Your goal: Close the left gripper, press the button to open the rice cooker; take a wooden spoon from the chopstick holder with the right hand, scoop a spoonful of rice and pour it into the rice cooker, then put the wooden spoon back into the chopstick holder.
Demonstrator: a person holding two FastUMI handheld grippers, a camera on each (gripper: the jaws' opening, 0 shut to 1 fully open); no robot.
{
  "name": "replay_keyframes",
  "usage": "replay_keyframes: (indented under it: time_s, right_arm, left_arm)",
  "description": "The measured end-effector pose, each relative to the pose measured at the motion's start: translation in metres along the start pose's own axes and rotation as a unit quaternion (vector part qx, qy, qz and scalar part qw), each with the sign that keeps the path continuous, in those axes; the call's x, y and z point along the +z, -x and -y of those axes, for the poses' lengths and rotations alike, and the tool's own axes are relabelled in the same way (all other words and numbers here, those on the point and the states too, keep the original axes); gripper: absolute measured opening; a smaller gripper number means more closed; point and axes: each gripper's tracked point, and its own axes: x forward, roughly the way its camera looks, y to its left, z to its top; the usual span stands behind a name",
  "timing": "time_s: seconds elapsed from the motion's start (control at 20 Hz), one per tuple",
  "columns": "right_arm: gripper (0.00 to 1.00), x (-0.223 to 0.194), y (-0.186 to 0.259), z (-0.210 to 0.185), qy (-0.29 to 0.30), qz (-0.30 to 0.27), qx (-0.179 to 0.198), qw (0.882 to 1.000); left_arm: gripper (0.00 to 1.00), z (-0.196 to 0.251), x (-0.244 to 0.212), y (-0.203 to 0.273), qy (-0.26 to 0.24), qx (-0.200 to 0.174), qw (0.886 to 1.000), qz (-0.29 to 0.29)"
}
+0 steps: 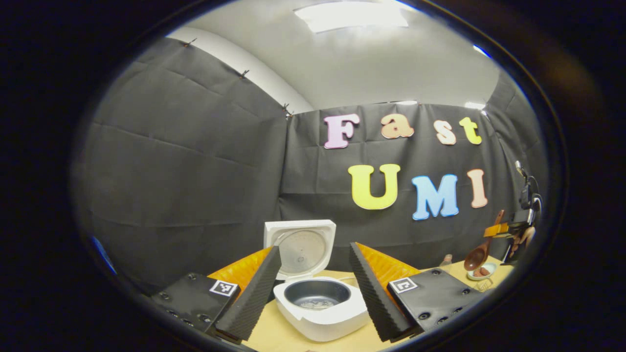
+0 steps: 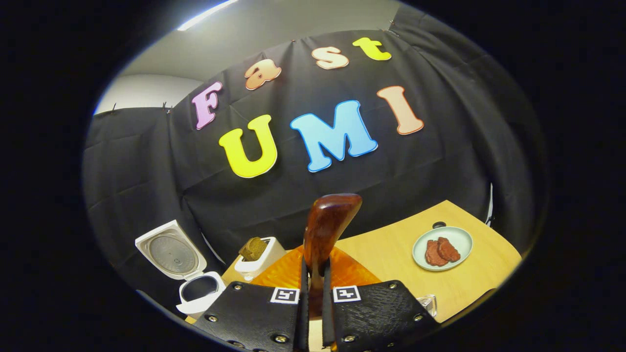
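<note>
The right gripper (image 2: 313, 293) is clamping both fingers on the wooden spoon (image 2: 326, 230), its bowl pointing to twelve o'clock. The left gripper (image 1: 313, 293) is hanging with jaws spread wide and empty, framing the rice cooker (image 1: 318, 300), whose lid is standing open. Tilting the spoon could be spilling rice on the way. The wooden table (image 2: 391, 249) is carrying a plate (image 2: 442, 248) at three o'clock, black cloth walling the booth behind.

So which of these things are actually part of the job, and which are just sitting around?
Part of the job:
- rice cooker, lid up
- wooden spoon, clamped in the right gripper
- white holder
- left gripper, open

Just lying about:
- plate of reddish food on the table
</note>
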Motion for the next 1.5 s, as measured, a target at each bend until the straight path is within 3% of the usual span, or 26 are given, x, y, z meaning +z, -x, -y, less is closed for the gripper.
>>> replay_keyframes:
  time_s: [0.3,0.75,1.25,1.5]
  right_arm:
    - [0.11,-0.008,0.014,0.073,0.001,0.001,-0.055,0.998]
    - [0.11,-0.069,0.027,0.150,-0.010,-0.048,-0.116,0.992]
    - [0.12,-0.135,0.018,0.173,-0.046,-0.108,-0.129,0.985]
    - [0.21,-0.125,0.023,0.180,-0.043,-0.095,-0.137,0.985]
  left_arm:
    - [0.97,0.041,0.013,-0.006,-0.002,-0.030,1.000,0.009]
    - [0.97,0.071,0.011,-0.002,-0.022,-0.048,0.999,-0.001]
    - [0.97,0.079,0.013,0.003,-0.054,-0.043,0.998,-0.006]
    - [0.98,0.084,0.010,0.002,-0.053,-0.044,0.998,-0.008]
